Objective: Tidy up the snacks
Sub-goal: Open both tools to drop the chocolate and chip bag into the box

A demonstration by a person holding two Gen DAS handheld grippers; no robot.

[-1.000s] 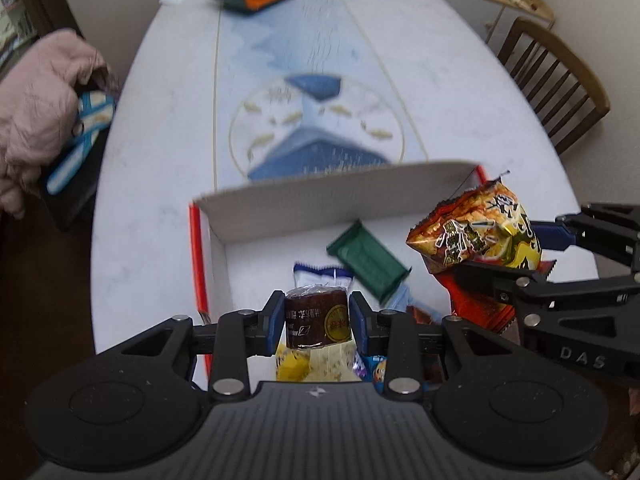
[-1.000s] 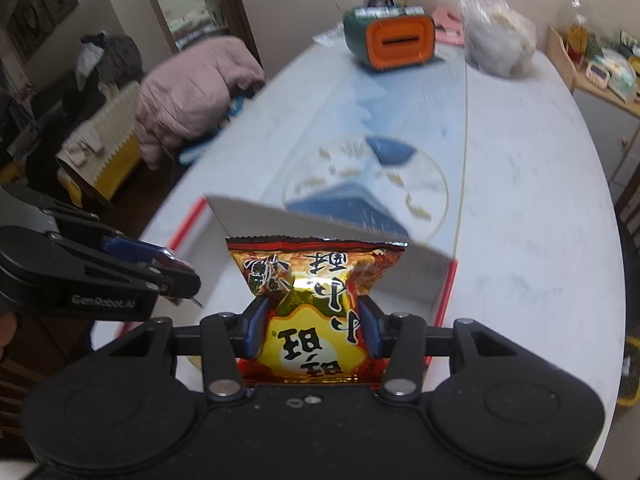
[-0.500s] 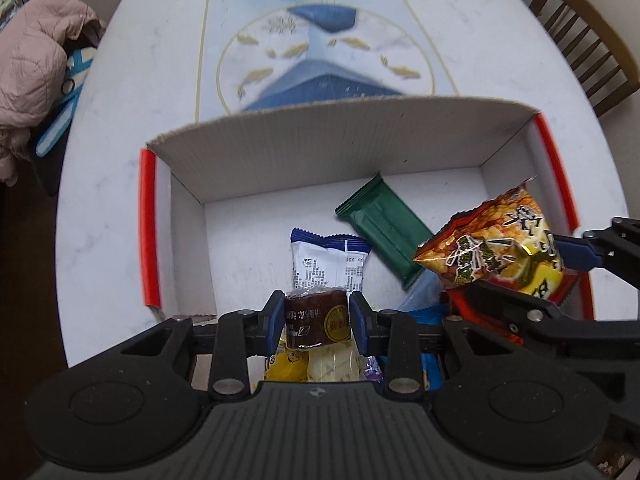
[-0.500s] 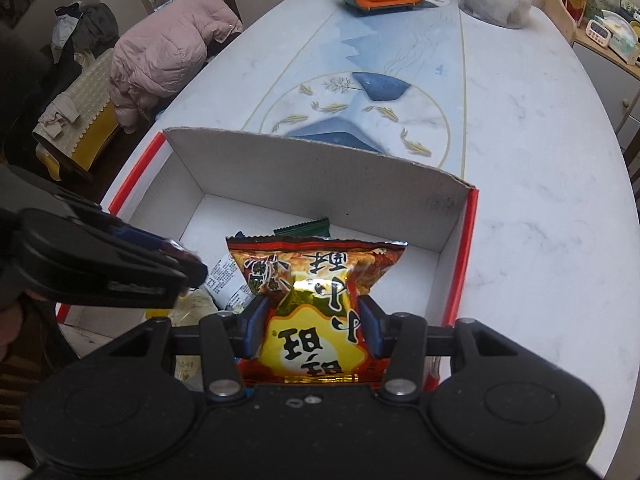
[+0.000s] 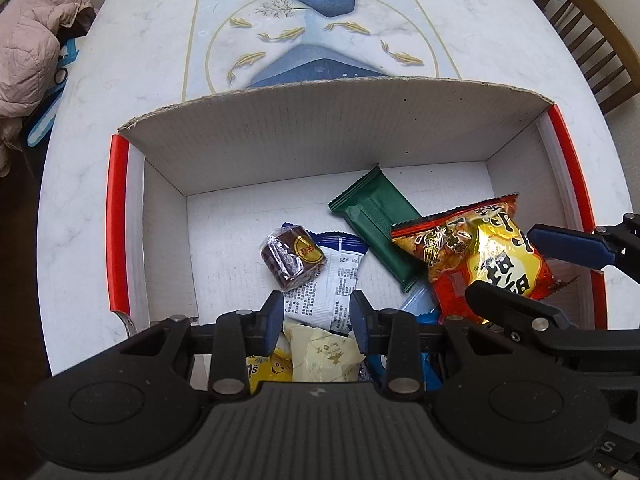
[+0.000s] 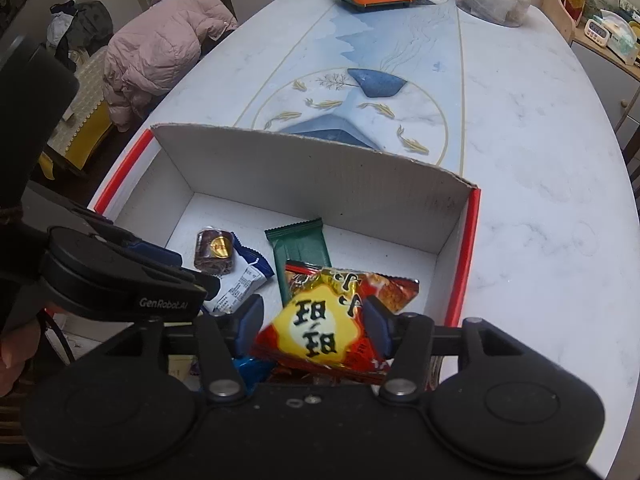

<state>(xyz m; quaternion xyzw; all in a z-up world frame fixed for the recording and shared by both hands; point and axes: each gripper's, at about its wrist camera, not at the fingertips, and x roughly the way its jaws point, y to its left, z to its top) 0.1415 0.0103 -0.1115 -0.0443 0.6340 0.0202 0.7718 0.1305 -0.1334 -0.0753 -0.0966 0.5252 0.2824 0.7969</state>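
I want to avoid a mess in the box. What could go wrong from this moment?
1. The red-and-yellow chip bag lies between the open fingers of the right gripper, partly over the green bar; it may slide or tip.
2. The brown cake rests tilted on the white-and-blue packet and may roll off.
3. The left gripper is close to the right one; they may collide.

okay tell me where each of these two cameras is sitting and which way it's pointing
Left wrist: on the left gripper, looking down into the cardboard box; its open fingers and the right gripper show.
Right wrist: on the right gripper, facing the box and table; the left gripper shows at left.
Shared: brown cake, green bar, red-yellow bag.
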